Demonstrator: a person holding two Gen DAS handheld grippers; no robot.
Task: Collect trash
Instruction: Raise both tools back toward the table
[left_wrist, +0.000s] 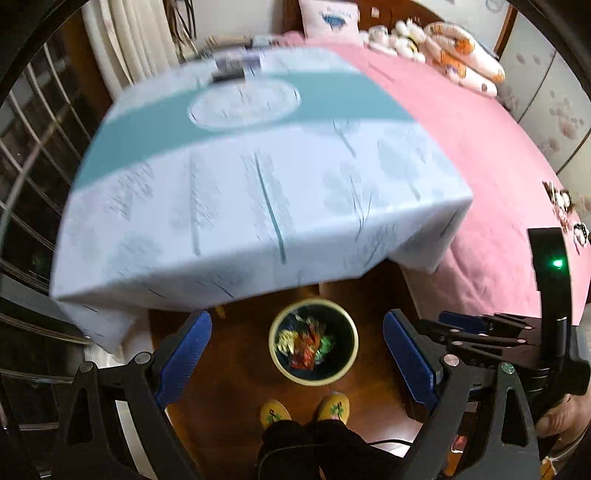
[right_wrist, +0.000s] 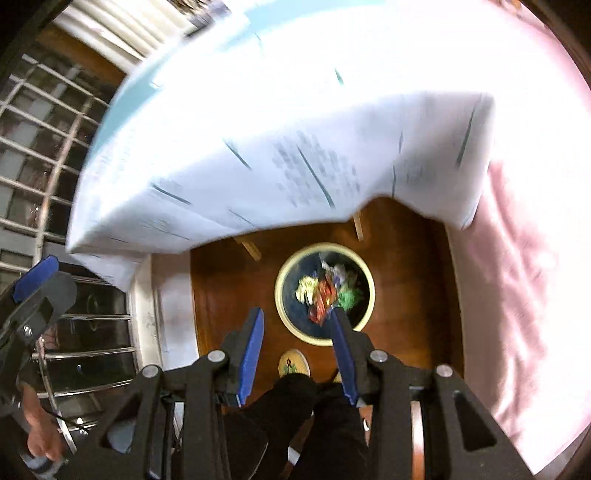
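Drop step looks done: wrappers (left_wrist: 308, 345) lie in the bin (left_wrist: 334, 378) on the floor below the tabletop (left_wrist: 258, 192) near edge. Left hand-held gripper (left_wrist: 297, 354) wide, empty; right hand-held gripper (right_wrist: 297, 350) narrower, empty. Next: find remaining trash on tabletop, none visible

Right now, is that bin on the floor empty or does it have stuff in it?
It has stuff in it. The bin stands upright with no lid, and colourful wrappers lie inside. How deep the pile goes cannot be told.
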